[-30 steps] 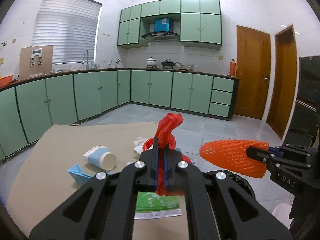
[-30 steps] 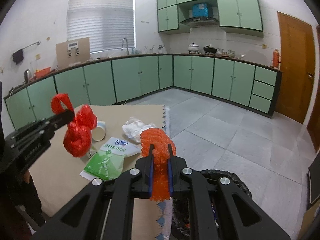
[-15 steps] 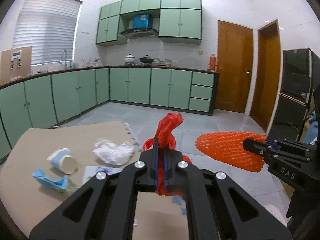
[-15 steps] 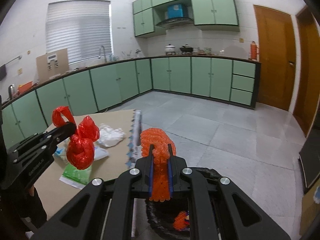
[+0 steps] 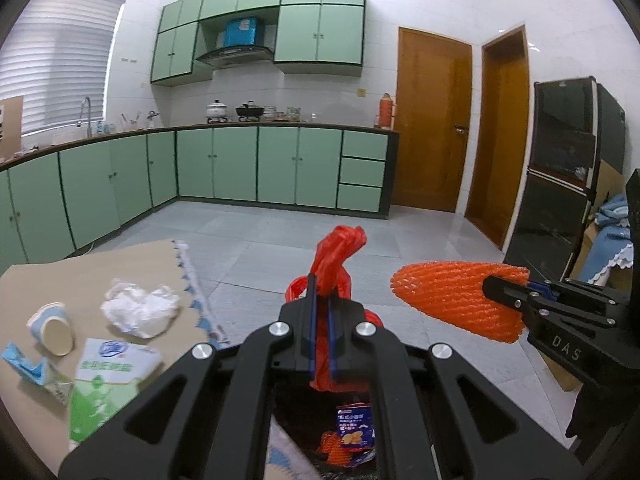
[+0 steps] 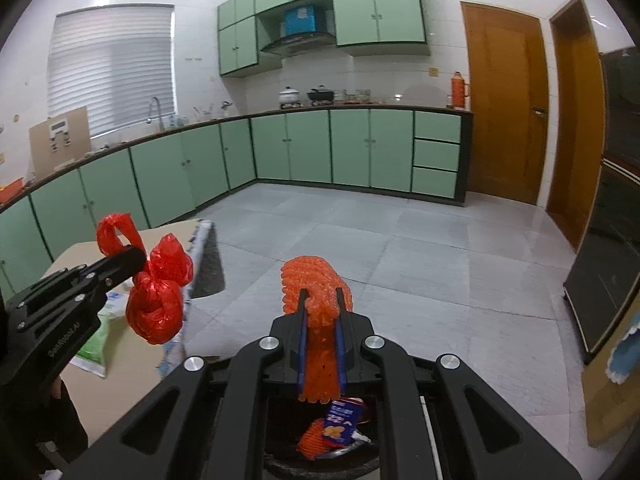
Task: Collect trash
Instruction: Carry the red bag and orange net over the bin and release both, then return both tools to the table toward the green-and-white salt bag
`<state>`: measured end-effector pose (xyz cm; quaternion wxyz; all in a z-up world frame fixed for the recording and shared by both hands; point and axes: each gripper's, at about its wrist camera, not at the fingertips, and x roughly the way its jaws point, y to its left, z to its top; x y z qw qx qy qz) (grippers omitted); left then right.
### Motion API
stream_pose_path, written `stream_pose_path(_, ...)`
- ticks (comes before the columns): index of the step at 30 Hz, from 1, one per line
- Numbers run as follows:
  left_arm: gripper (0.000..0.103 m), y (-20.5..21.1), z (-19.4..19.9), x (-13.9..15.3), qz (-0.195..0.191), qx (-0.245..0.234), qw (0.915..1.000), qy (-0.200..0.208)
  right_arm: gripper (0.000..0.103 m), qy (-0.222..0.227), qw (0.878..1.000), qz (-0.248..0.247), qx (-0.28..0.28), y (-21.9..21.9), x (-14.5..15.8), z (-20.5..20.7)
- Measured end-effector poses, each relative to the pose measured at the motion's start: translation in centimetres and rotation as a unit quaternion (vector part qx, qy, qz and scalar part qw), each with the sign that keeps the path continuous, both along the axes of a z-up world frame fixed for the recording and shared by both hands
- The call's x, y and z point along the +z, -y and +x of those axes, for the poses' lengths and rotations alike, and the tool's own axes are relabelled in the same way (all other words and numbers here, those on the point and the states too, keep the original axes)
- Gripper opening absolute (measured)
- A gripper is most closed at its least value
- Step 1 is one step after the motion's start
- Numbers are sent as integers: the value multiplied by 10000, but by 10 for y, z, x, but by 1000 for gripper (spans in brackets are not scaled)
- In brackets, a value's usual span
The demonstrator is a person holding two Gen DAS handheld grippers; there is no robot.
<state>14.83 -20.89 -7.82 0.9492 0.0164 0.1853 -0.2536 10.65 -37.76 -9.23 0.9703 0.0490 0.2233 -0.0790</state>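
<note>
The left gripper [image 5: 322, 304] is clamped on a knotted red plastic bag [image 5: 335, 258], whose twisted top rises above the fingertips while the rest hangs between the fingers. In the right wrist view the same bag [image 6: 158, 292] bulges below and beside the left gripper [image 6: 128, 261], held in the air just past the right-hand edge of the worktop [image 6: 120, 376]. The right gripper [image 6: 320, 300] is closed on an orange foam net sleeve [image 6: 316, 288]; from the left wrist view the sleeve [image 5: 448, 296] points leftward, near the red bag but apart from it.

Below both grippers sits a black-lined trash bin [image 6: 280, 452], its mouth open upward, with a blue snack packet [image 6: 340, 420] and orange netting already inside. Both held pieces hang above or close to that opening.

On the worktop [image 5: 80, 264], well left of the bin, lie a crumpled white tissue [image 5: 140, 308], a tipped paper cup [image 5: 52, 322], a green and white packet [image 5: 108, 380] and a blue wrapper [image 5: 24, 360]. A saw-toothed trim [image 5: 196, 300] runs along the worktop's right edge. Beyond it the grey tiled floor [image 6: 400, 240] stretches open to the green cabinets [image 6: 360, 148].
</note>
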Motion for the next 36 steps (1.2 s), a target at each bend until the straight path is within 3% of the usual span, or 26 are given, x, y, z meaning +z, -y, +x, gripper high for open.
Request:
stream_pose_path(12,7,56,44,-46,303,-469,9959,-709,14,-529,9974,300,-387,46,-52,23)
stream_pose_path(14,14,62,52,-53,350,-497,9946,-838,15,-617,9965,356,-432,52,-60,28)
stream_pose_path(17,35,66,61,-58,353,-482,9942,-899,34,-712,9952,401,-541,60,-68,33)
stream_pose_path(20,39,66,65,-57,322,-481,9939,-934,42,-761,9943,394,-631,65,-72,34)
stream_pose_path(24,45,57,68,-51,211,-416,9945,-937,59,-736,9939,390,-718,72,-71,31)
stream_pose_path(27,49,47,67,-41,83,-314,9956,-880,82,-710,9937,336,-796,69,-67,28)
stream_pose_path(30,56,27,64,-28,4,-140,9975,-697,95,-565,9951,289,-752,56,-57,24)
stream_pose_path(36,67,-31,49,-5,-16,363,9989,-311,97,-157,9988,302,-363,18,-34,23)
